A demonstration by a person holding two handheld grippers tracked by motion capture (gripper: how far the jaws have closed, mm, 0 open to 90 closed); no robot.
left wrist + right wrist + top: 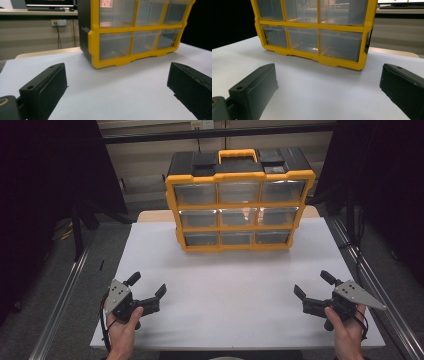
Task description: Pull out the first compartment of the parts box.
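White table [235,290] | yellow-black nine-drawer organizer [239,200] upright | left hand-held gripper [148,286] spread | right hand-held gripper [312,285] spread

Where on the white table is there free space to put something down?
The widest bare patch lies between the left gripper and the right gripper, in front of the yellow drawer cabinet. Narrow bare strips flank the cabinet. The far middle of the table is crowded.
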